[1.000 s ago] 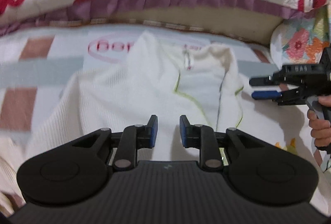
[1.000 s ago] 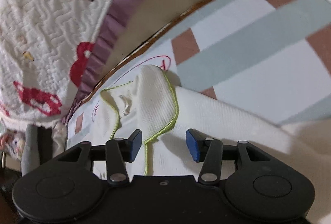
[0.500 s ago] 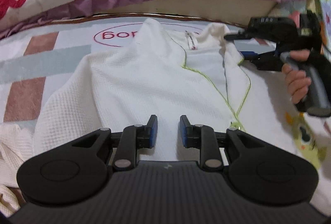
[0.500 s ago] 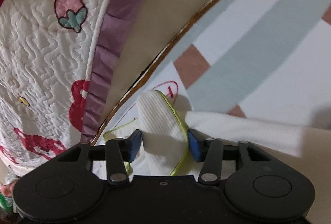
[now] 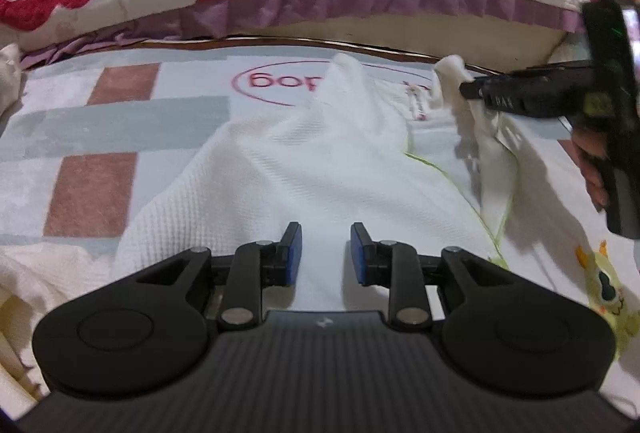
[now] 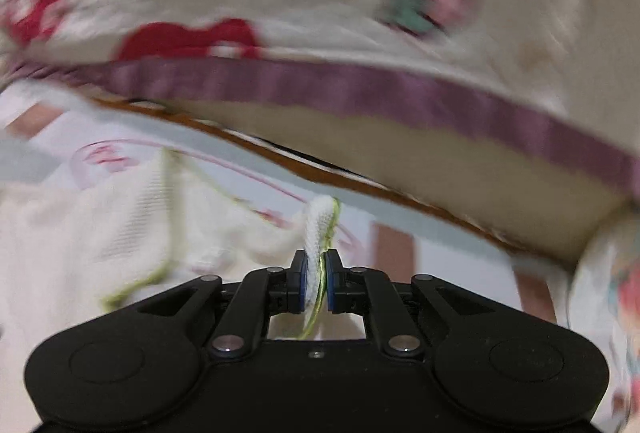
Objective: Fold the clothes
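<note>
A white waffle-knit garment [image 5: 300, 161] with lime-green trim lies spread on a checked mat [image 5: 92, 185]. My left gripper [image 5: 326, 233] hovers low over its near part. Its blue pads are apart and the jaws are opening, with nothing between them. At the far right my right gripper [image 5: 466, 89], held by a person's hand [image 5: 592, 161], has a green-trimmed edge of the garment pinched and raised off the mat. In the right wrist view that gripper [image 6: 316, 261] has its jaws closing tight on the folded edge [image 6: 320, 221], and the rest of the garment [image 6: 120, 225] trails to the left.
A quilted cover [image 5: 320, 5] with red motifs and a purple ruffle hangs along the far side. Another cream cloth [image 5: 40, 273] lies bunched at lower left. A green cartoon print [image 5: 604, 285] shows at the right. A floral cushion [image 6: 612, 293] sits at the far right.
The right gripper has closed on the green-trimmed edge, rolled to level and pulled the edge up and sideways. The left gripper has drifted a little over the garment.
</note>
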`<state>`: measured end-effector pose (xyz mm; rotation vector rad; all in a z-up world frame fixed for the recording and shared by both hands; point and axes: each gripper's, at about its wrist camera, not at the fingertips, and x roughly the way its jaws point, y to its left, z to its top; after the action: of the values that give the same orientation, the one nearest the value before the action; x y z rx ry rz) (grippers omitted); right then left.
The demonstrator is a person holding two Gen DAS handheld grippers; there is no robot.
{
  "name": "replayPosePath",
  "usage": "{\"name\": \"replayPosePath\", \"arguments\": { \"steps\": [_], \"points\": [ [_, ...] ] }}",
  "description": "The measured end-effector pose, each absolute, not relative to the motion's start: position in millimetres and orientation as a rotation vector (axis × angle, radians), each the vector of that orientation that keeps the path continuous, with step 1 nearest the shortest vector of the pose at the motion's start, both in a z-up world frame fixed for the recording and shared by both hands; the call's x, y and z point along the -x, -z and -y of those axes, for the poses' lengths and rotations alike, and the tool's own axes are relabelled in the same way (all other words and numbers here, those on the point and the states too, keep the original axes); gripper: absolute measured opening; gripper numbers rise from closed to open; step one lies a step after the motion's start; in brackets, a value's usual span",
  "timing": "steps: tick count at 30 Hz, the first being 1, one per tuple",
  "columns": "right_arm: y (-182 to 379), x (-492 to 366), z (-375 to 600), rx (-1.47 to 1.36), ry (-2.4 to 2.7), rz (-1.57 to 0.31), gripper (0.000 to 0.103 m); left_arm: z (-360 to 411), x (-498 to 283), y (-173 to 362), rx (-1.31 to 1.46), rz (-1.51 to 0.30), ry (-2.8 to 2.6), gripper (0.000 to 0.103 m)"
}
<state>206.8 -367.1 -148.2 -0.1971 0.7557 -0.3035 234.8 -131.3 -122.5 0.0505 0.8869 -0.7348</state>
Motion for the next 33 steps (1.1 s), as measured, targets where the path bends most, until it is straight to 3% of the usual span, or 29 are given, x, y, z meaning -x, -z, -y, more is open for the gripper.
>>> {"name": "replayPosePath", "arguments": {
  "steps": [4, 6, 15, 20, 22, 30, 32, 33],
  "points": [
    [146, -196, 348, 0.149, 0.060, -0.784, 0.017, 121, -244, 118, 0.014, -0.884, 0.722, 0.029],
    [147, -183, 352, 0.085, -0.018, -0.771, 0.029, 123, -244, 116, 0.012, -0.876, 0.724, 0.031],
    [131, -98, 466, -0.300, 0.163, -0.679, 0.037, 153, -241, 99, 0.034, -0.879, 0.846, 0.044],
    [134, -85, 493, -0.087, 0.185, -0.849, 0.041, 223, -259, 86, 0.005, -0.918, 0.959, 0.052],
    [138, -84, 496, -0.073, 0.146, -0.896, 0.054, 260, -271, 83, -0.029, -0.914, 0.968, 0.052],
    [159, -82, 503, -0.141, 0.148, -0.909, 0.063, 375, -315, 107, -0.221, -0.973, 0.888, 0.051],
    [161, -78, 511, -0.187, 0.119, -0.908, 0.064, 386, -326, 120, -0.217, -1.049, 0.885, 0.043],
    [162, -76, 514, -0.197, 0.105, -0.905, 0.064, 389, -330, 125, -0.205, -1.078, 0.892, 0.010]
  ]
}}
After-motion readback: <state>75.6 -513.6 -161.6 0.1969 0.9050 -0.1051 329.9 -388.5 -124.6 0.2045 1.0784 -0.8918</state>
